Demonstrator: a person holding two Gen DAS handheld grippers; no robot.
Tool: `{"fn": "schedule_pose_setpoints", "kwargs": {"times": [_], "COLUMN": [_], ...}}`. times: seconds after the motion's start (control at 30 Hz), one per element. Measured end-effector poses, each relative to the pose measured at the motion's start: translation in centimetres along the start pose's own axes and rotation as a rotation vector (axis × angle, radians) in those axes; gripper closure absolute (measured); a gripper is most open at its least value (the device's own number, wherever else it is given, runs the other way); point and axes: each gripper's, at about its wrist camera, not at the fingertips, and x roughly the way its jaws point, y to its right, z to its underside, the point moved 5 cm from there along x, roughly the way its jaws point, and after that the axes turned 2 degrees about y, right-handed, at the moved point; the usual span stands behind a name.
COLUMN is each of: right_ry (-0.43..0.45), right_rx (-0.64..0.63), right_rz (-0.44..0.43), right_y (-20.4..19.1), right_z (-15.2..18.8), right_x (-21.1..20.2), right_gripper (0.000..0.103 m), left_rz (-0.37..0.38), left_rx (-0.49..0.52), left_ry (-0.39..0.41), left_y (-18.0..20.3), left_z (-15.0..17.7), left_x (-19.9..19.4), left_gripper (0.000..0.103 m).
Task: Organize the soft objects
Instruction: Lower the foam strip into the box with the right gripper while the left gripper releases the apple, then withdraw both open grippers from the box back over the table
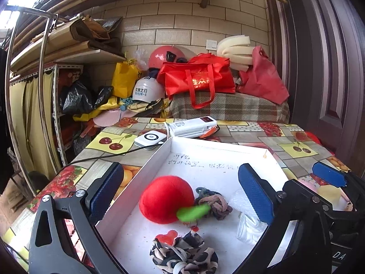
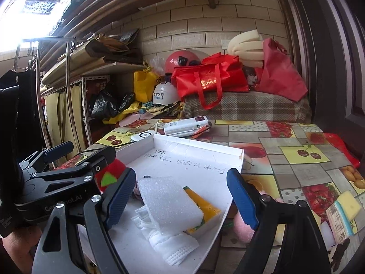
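Your left gripper [image 1: 182, 194] points slightly downward over the white tray [image 1: 157, 157] on the desk [image 1: 294, 137], jaws spread, the red plush ball [image 1: 166, 198] lying free between them. Your right gripper [image 2: 182, 196], likewise spread, hangs over the foam block [image 2: 168, 203], pinching nothing.

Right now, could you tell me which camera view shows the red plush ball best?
The left wrist view: the red plush ball lies whole in the white box. In the right wrist view only a red and green patch shows behind the left gripper.
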Motion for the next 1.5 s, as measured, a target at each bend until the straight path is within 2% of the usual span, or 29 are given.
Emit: {"fn": "schedule_pose_setpoints", "kwargs": {"times": [0.17,0.27,0.4,0.53,0.67,0.8,0.97,1.1,1.27,1.5], "right_ry": [0.057,0.047,0.021,0.039,0.058,0.073,0.078,0.084,0.079,0.084], "right_rx": [-0.011,-0.003,0.012,0.092,0.188,0.262,0.378,0.352,0.314,0.331], "right_rz": [0.074,0.157,0.203,0.28,0.406,0.509,0.524,0.532,0.539,0.541], "right_y": [0.7,2.0,4.7,10.2,16.9,21.9,24.1,23.6,23.2,23.2], "right_z": [-0.1,0.2,0.7,1.2,1.8,2.3,3.2,3.0,2.8,2.8], "right_x": [-2.0,-2.9,-4.2,-7.0,-9.8,-11.9,-13.0,-13.0,-12.8,-13.0], "right_gripper": [0.021,0.021,0.021,0.021,0.021,0.02,0.02,0.02,0.02,0.02], "left_rz": [0.012,0.034,0.056,0.084,0.111,0.156,0.208,0.219,0.23,0.232], "left_rx": [0.009,-0.006,-0.018,0.03,0.107,0.118,0.135,0.172,0.136,0.132], "left_ry": [0.031,0.022,0.005,0.009,0.019,0.003,-0.004,0.008,-0.005,-0.007], "left_y": [0.2,-0.1,-0.1,1.2,3.2,5.1,7.4,8.4,7.8,7.7], "left_z": [-0.2,-0.1,0.0,0.1,0.3,0.7,1.0,1.0,0.9,0.9], "left_x": [-0.6,-0.7,-1.0,-1.4,-1.9,-2.5,-3.4,-3.7,-3.4,-3.3], "left_gripper": [0.0,0.0,0.0,0.0,0.0,0.001,0.001,0.001,0.001,0.001]}}
